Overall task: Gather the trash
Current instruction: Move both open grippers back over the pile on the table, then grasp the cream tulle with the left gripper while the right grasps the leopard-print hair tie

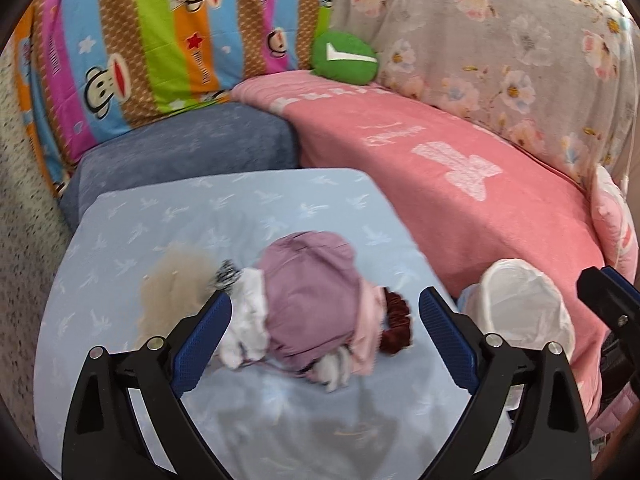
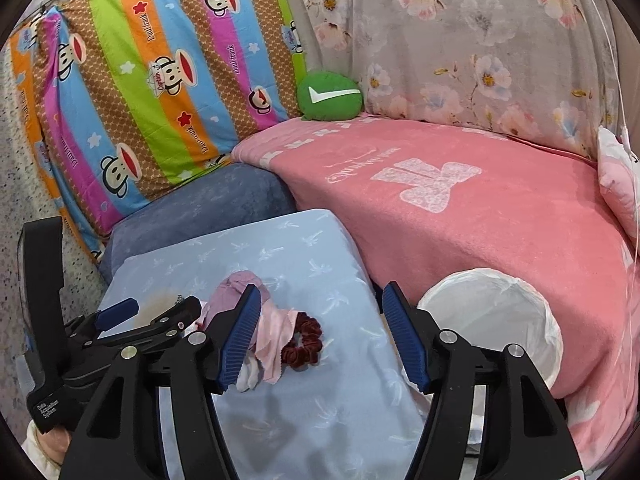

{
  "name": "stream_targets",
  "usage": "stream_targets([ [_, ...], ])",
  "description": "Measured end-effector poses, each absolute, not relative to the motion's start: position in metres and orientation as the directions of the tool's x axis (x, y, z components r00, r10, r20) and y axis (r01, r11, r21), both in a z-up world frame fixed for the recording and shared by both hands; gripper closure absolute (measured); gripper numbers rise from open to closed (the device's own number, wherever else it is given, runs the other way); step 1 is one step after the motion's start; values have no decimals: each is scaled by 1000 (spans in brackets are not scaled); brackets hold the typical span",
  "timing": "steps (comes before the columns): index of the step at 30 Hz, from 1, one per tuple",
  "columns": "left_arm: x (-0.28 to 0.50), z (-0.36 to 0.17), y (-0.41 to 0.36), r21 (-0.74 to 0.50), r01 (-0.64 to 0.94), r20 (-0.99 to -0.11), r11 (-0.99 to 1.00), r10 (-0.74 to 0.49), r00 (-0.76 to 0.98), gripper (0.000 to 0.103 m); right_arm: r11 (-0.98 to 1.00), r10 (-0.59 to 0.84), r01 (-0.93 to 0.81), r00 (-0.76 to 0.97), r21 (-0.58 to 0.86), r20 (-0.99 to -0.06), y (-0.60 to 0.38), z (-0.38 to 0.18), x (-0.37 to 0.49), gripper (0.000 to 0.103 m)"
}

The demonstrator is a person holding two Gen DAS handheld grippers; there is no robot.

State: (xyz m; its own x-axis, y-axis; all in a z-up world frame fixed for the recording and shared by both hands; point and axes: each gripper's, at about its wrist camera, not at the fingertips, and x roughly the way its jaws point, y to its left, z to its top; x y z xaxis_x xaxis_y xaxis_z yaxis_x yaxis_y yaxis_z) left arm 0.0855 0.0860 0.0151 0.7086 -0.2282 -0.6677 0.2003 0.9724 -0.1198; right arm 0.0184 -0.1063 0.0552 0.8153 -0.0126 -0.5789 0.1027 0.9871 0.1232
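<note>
A heap of scraps lies on a light blue pillow (image 1: 200, 216) (image 2: 304, 248): a mauve cloth (image 1: 312, 300) (image 2: 240, 284), a pink cloth (image 1: 368, 344) (image 2: 274, 340), a white cloth (image 1: 248, 320) and a dark red scrunchie (image 1: 398, 320) (image 2: 302, 344). My left gripper (image 1: 326, 298) (image 2: 156, 308) is open, its blue pads wide on either side of the heap without touching it. My right gripper (image 2: 321, 291) is open too, held over the pillow just right of the scrunchie, with nothing between its fingers. A white-lined bin (image 1: 520, 304) (image 2: 492, 312) stands at the right.
A pink blanket (image 2: 460, 220) covers the bed beyond the bin. Behind the pillow are a dark blue cushion (image 1: 188, 148), a striped monkey-print pillow (image 2: 152, 92), a green round cushion (image 2: 330, 96) and a floral cover (image 1: 500, 40). A beige patch (image 1: 176, 280) marks the pillow. Speckled floor (image 1: 24, 220) shows at left.
</note>
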Motion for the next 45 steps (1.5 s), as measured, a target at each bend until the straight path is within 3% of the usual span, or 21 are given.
stream_targets([
  [15, 105, -43, 178, -142, 15, -767, 990, -120, 631, 12, 994, 63, 15, 750, 112, -658, -34, 9, 51, 41],
  [26, 134, -74, 216, -250, -47, -801, 967, -179, 571, 16, 992, 109, -36, 701, 117, -705, 8, -18, 92, 41],
  [28, 141, -76, 217, -280, -45, -800, 959, -208, 562, 20, 992, 117, -43, 694, 122, -710, 14, -21, 101, 41],
  [31, 150, -82, 218, -322, -22, -799, 947, -259, 542, 37, 991, 128, -53, 687, 126, -716, 25, -25, 114, 41],
  [32, 153, -85, 217, -337, -12, -802, 941, -281, 527, 48, 990, 134, -59, 684, 128, -717, 29, -26, 119, 41],
  [33, 155, -87, 217, -346, -4, -804, 938, -295, 516, 65, 989, 138, -64, 681, 130, -719, 34, -27, 124, 41],
  [36, 156, -91, 221, -366, 5, -804, 931, -319, 502, 92, 985, 166, -82, 664, 150, -729, 46, -32, 138, 41],
  [45, 146, -83, 247, -368, -13, -784, 930, -303, 541, 96, 963, 269, -138, 586, 233, -764, 87, -60, 180, 51],
])
